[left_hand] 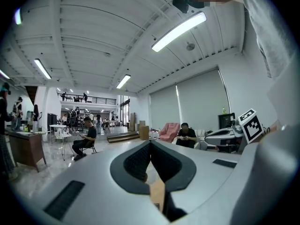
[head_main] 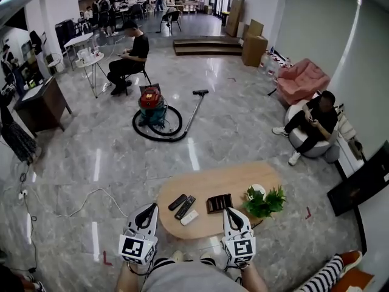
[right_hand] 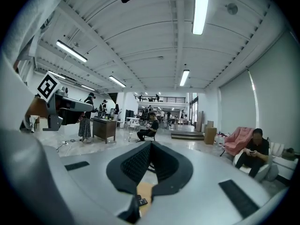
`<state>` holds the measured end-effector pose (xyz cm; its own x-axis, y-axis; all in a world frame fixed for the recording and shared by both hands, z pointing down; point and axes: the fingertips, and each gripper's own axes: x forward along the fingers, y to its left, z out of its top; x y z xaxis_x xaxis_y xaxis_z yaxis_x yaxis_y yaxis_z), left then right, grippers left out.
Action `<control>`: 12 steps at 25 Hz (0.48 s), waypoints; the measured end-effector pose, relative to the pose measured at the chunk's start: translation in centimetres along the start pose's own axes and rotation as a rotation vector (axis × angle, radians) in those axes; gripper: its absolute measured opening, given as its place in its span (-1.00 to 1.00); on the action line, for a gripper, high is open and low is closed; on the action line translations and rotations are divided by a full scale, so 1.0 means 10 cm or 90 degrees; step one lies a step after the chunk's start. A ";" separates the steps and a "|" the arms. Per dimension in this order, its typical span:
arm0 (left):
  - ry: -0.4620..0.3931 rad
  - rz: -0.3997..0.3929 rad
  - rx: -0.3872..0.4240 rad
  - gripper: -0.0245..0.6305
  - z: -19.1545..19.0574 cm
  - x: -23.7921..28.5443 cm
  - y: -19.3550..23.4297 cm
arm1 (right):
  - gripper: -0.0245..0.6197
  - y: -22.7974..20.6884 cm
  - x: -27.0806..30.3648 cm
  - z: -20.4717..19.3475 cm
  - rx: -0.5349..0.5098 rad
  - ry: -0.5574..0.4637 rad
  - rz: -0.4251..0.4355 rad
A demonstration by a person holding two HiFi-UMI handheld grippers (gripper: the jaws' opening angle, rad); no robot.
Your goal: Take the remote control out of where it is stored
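Wooden table point(head_main: 243, 178) on grey marble floor point(head_main: 231, 126) carries remotes point(head_main: 185, 207); left gripper point(head_main: 149, 207) and right gripper point(head_main: 229, 211) closed, empty.

Pretty big open hall here, glossy grey marble floor point(head_main: 231, 126) and a ribbed white ceiling with long strip lights point(right_hand: 200, 8). An oval wooden coffee table point(head_main: 243, 178) sits up front with a small potted plant point(head_main: 264, 202) on its right end. A red vacuum cleaner point(head_main: 151, 102) stands mid-floor, hose looped around it. Pink armchair point(head_main: 302, 79) and cardboard boxes point(head_main: 254, 44) are along the right wall, and there's a dark desk point(head_main: 39, 105) on the left. Pale blinds point(left_hand: 197, 102) cover the big windows.
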<state>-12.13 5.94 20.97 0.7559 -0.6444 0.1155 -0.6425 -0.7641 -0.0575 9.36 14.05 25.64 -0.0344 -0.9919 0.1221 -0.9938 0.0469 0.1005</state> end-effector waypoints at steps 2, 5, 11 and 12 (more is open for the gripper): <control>0.003 -0.002 -0.001 -0.91 -0.01 0.00 -0.04 | -0.90 -0.06 -0.03 0.01 0.002 0.000 -0.007; 0.001 -0.009 0.000 -0.91 0.03 0.01 -0.09 | -0.90 -0.08 -0.07 0.05 0.000 -0.003 -0.012; -0.002 -0.019 0.003 -0.91 0.08 0.02 -0.13 | -0.90 -0.03 -0.09 0.06 0.002 -0.005 -0.009; -0.001 -0.018 0.003 -0.91 0.08 0.01 -0.13 | -0.90 -0.02 -0.10 0.06 0.002 -0.004 -0.006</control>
<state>-11.13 6.86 20.28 0.7740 -0.6226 0.1151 -0.6203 -0.7821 -0.0593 9.53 14.99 24.94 -0.0254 -0.9931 0.1149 -0.9945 0.0368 0.0980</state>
